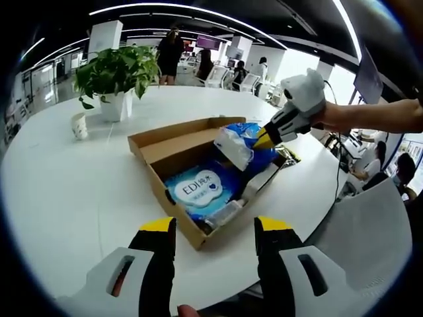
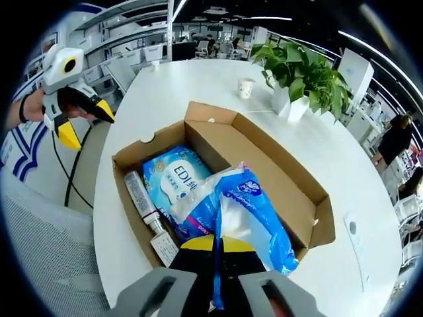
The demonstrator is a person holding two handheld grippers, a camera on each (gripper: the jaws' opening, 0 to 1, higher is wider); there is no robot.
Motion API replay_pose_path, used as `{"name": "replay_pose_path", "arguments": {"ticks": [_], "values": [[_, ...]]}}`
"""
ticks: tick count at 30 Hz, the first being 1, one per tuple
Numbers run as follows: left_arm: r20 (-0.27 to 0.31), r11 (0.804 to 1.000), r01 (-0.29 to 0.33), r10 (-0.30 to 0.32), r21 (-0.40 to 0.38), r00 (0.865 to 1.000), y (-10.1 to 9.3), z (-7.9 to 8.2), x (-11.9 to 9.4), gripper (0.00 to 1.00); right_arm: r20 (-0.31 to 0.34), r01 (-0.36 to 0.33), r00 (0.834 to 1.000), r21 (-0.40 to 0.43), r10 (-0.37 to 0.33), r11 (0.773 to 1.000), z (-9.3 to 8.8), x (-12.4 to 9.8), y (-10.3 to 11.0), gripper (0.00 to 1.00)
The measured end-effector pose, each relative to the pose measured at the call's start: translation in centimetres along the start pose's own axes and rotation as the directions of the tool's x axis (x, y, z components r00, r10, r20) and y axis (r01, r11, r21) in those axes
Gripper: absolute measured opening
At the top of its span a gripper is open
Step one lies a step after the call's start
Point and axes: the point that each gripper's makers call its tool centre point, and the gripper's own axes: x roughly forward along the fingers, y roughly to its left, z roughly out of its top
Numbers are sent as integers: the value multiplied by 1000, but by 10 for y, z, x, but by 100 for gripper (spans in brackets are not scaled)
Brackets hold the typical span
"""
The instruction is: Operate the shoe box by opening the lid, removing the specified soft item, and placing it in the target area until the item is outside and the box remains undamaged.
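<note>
Right gripper [image 2: 217,246], closed on the blue tissue pack [image 2: 254,218], should lift gently toward 12 o'clock, clear of the box [image 2: 277,165], left gripper [image 1: 215,228] open

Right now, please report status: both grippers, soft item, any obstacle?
Right hand-held gripper shut on blue plastic tissue pack, lifting from open cardboard shoe box. Left hand-held gripper open, idle. Nothing blocking.

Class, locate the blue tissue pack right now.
The blue tissue pack is clamped in the right gripper, lifted over the open shoe box, beside the EDI wipes pack.
</note>
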Motion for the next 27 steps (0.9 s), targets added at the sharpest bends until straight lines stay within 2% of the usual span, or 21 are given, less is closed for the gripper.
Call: {"name": "replay_pose_path", "arguments": {"ticks": [19,27], "values": [[8,999,35,-35,35,999,-28,22,7,49,43,8,999,-44,-6,999,12,-34,9,0],[3,997,51,-51,51,999,-34,30,15,49,54,38,998,-52,-35,998,10,-53,-4,0]]}}
